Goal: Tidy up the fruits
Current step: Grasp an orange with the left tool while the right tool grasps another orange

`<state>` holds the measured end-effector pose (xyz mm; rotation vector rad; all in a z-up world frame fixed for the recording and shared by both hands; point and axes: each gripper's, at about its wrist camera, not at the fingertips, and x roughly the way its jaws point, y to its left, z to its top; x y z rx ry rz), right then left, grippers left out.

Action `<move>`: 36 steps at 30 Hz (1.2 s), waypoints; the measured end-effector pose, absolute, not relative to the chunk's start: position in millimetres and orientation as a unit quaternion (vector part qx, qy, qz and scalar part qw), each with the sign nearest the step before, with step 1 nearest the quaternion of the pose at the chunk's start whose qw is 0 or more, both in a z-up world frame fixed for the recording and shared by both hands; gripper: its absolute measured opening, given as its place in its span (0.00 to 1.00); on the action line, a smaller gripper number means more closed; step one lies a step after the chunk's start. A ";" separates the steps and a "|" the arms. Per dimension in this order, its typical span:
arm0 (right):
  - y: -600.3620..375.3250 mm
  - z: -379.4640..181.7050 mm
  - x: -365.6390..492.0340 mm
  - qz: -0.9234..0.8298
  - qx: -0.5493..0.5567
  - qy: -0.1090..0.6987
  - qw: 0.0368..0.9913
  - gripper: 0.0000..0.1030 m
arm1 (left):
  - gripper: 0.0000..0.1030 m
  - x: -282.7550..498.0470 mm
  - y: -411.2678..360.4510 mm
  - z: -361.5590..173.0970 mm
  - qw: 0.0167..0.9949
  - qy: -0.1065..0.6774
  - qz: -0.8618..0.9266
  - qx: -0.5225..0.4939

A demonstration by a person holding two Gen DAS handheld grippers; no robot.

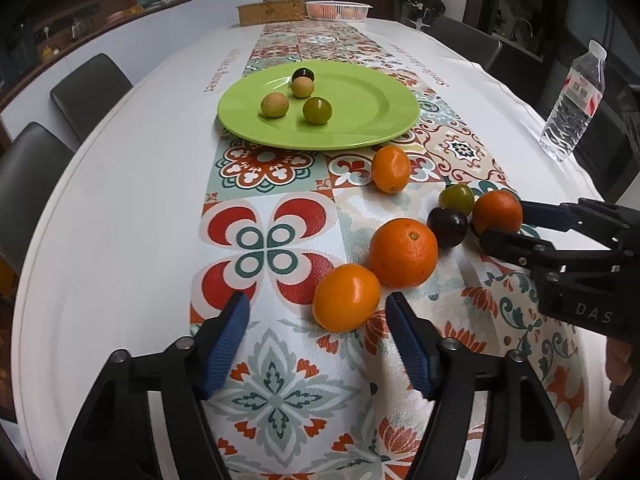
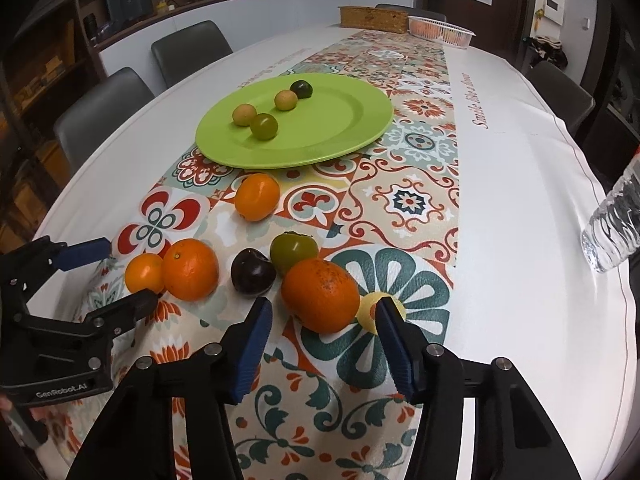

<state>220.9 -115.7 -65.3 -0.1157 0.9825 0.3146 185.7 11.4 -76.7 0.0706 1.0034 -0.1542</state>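
Observation:
A green plate (image 1: 360,120) (image 2: 340,128) holds several small fruits: two tan ones, a green one (image 1: 317,110) and a dark one. On the patterned runner lie loose fruits. My left gripper (image 1: 318,304) is open, its jaws on either side of a small orange (image 1: 346,298) (image 2: 144,273) next to a bigger orange (image 1: 402,252) (image 2: 190,269). My right gripper (image 2: 322,312) (image 1: 500,222) is open around a dark-speckled orange (image 2: 320,294) (image 1: 497,212). A dark plum (image 2: 253,272) (image 1: 447,227), a green fruit (image 2: 293,251) (image 1: 456,199), a yellow fruit (image 2: 370,312) and another orange (image 2: 257,197) (image 1: 391,169) lie nearby.
A water bottle (image 1: 572,104) (image 2: 614,236) stands at the right table edge. A wicker box (image 1: 272,11) and a white basket (image 1: 338,9) sit at the far end. Chairs (image 1: 90,88) line the table's sides.

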 end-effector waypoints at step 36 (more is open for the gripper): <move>-116.4 -39.6 204.1 0.174 -0.038 0.442 0.879 0.39 | 0.33 165.5 6.3 -38.1 0.895 0.434 -0.097 0.022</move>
